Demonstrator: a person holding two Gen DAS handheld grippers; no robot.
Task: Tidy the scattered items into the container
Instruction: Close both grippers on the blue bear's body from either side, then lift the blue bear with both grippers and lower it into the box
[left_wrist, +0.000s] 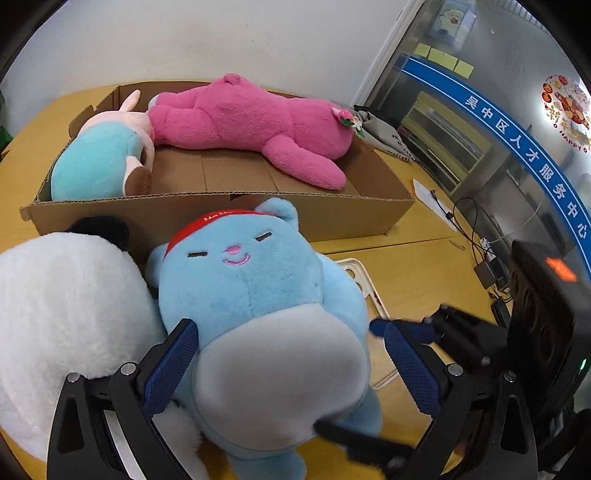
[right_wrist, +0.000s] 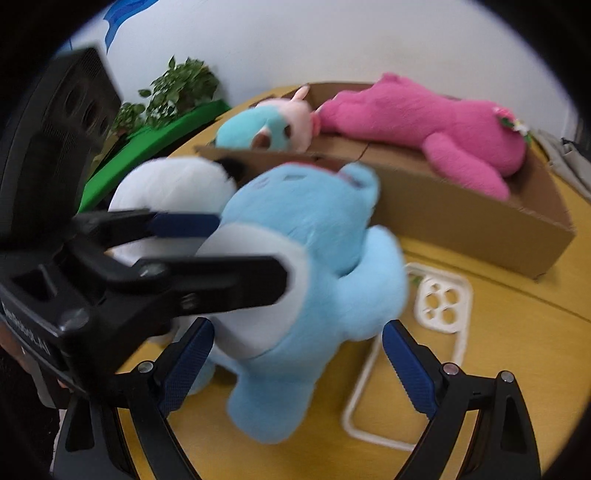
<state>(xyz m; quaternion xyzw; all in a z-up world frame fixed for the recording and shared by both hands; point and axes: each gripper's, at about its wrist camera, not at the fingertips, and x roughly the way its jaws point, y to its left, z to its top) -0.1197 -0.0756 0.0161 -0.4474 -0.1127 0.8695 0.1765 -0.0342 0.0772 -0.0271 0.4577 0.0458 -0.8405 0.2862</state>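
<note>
Blue plush bear (left_wrist: 258, 295) between left claw (left_wrist: 291, 365) fingers

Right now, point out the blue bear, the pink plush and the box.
blue bear (left_wrist: 236, 280): left wrist view, on its face.
pink plush (left_wrist: 251, 118): left wrist view, on its back.
box (left_wrist: 221, 214): left wrist view, on its near wall.

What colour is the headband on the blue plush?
Red, on the blue plush's headband; clearest in the left wrist view.
</note>
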